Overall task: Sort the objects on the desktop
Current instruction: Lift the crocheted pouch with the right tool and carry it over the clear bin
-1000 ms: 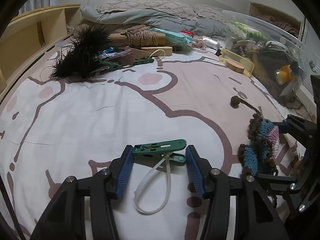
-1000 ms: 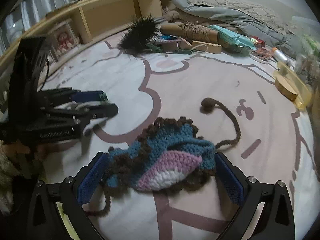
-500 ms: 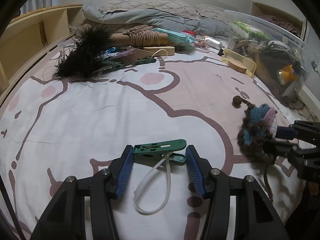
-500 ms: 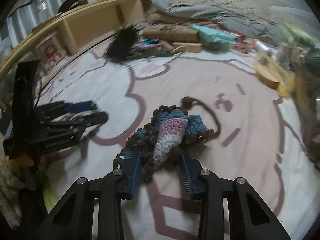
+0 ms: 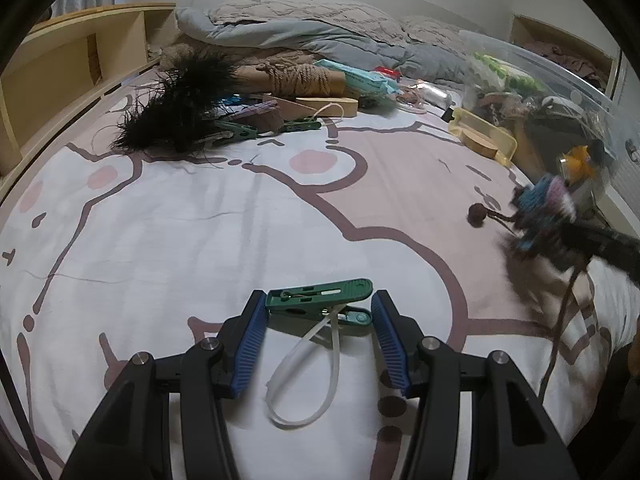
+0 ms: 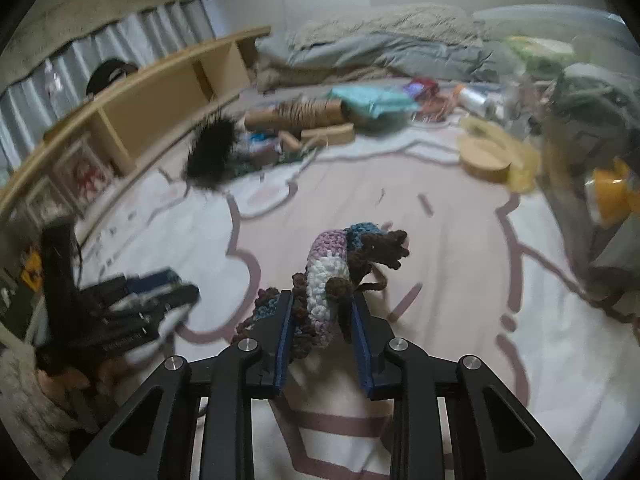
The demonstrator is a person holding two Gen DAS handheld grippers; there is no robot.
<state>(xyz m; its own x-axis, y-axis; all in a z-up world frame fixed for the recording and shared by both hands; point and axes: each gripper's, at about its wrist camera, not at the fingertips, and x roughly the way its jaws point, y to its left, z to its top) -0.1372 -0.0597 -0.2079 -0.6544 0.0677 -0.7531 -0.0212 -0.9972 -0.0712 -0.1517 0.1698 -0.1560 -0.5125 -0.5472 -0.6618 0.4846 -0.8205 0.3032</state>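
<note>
The right tongs [image 6: 322,322] are clamped tight on a crocheted pouch [image 6: 334,276] of blue, lilac, white and brown yarn, which bunches up between the blue pads and stands clear of the bed [image 6: 460,248]; its brown cord [image 5: 560,320] trails down to the printed sheet, and the cord's pompom [image 5: 477,215] lies on the sheet toward the bed's right edge. In the left wrist view the pouch shows blurred near that same right edge, just in front of a clear plastic bin [image 5: 560,80].

The left tongs [image 5: 318,332] stand partly open around a green clothespin [image 5: 320,294] with a white loop [image 5: 316,368]; the pin lies crosswise between the pads near the bed's near edge, and whether the pads press on it I cannot tell.

Toward the far edge lie a black feather tuft [image 5: 176,112], a cardboard tube wound with twine [image 5: 296,78] and further green clips [image 5: 236,132]
</note>
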